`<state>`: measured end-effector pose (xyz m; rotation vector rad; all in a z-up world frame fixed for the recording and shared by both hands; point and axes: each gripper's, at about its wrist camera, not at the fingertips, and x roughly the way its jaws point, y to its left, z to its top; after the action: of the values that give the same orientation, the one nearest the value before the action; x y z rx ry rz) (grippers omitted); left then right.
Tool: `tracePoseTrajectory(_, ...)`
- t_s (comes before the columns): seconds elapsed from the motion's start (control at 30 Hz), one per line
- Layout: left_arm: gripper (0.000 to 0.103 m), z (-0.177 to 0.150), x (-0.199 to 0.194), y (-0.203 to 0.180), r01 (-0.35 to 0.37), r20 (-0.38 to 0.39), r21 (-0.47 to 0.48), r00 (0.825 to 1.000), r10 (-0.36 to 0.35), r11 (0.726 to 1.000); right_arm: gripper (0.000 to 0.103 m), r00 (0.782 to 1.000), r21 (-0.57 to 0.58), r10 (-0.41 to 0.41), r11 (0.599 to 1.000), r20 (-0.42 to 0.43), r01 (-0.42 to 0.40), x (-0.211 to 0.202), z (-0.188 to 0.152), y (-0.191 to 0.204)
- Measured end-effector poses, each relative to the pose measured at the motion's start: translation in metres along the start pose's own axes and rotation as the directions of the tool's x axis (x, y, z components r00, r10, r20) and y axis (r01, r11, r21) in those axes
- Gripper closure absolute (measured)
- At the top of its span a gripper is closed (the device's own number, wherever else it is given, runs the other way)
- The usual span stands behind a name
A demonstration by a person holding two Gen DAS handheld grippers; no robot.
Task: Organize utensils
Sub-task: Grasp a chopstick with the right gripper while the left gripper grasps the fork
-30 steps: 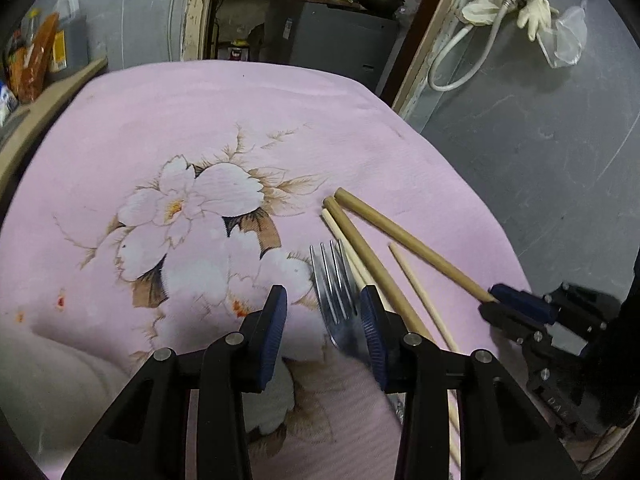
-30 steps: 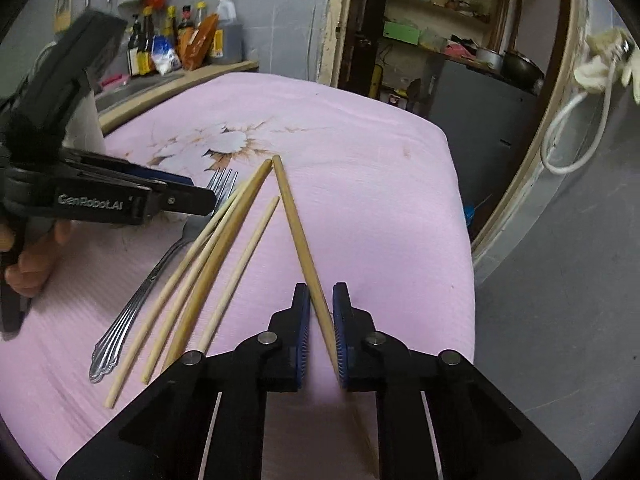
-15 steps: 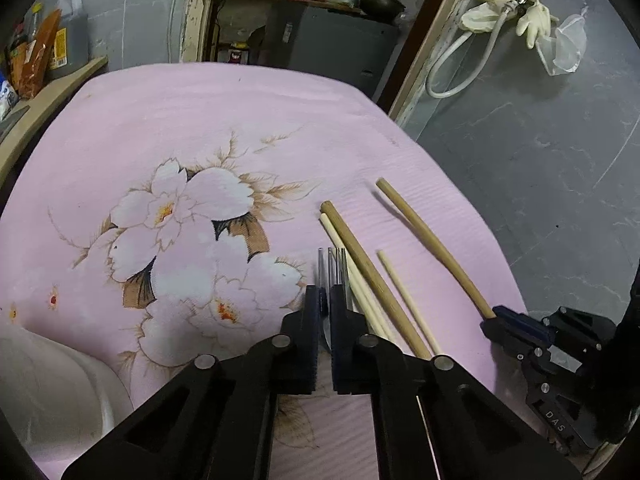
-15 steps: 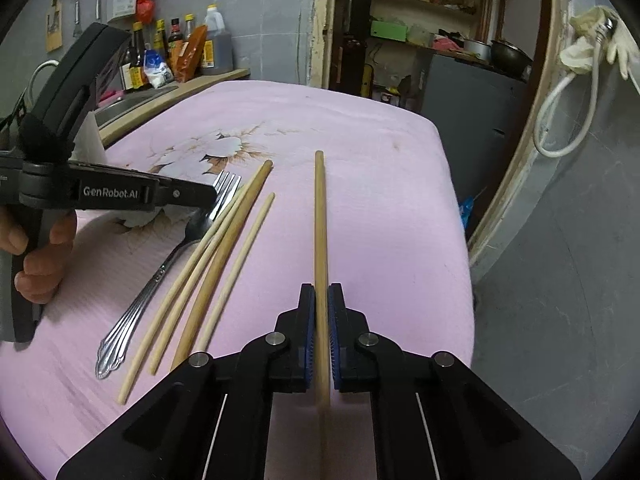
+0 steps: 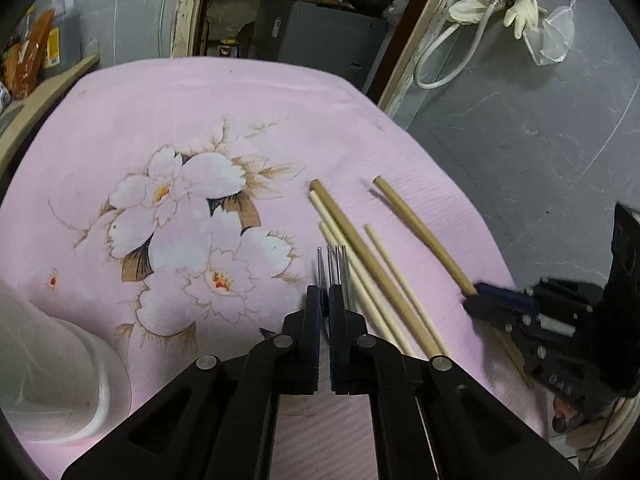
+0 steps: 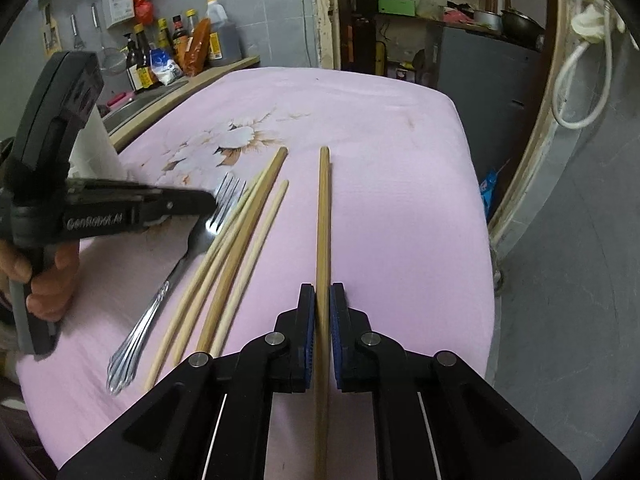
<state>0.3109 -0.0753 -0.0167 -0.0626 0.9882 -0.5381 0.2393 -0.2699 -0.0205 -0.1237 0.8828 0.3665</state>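
Since earlier frame: left gripper [image 5: 324,300] has closed on fork [image 6: 188,240] neck; right gripper [image 6: 323,312] clamps dark chopstick [image 6: 323,216], now parted from others on pink cloth [image 6: 400,160]. Advice: lift both level.

1. Your left gripper [image 5: 325,294] is matte black, with silver screw heads at the linkage joints.
2. Blue pads line your right gripper [image 6: 322,296] fingers [image 6: 307,320].
3. White "GenRobot.AI" lettering marks the left body; bare skin shows on your left hand [image 6: 44,276].
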Motion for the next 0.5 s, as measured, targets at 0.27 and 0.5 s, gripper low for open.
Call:
tracePoseTrajectory(0.27, 0.081, 0.002, 0.003, 0.006, 0.102, -0.019, -0.005, 0.995, -0.102, 0.995, 0.096, 1.0, -0.037, 0.012, 0.999, -0.025, -0.013, 0.017, 0.028, -0.003)
tracePoseTrajectory(0.5, 0.076, 0.007, 0.006, -0.002, 0.087, -0.021, 0.031, 0.996, -0.087, 0.996, 0.096, 1.0, -0.04, 0.015, 0.999, -0.025, -0.016, 0.02, 0.031, -0.003)
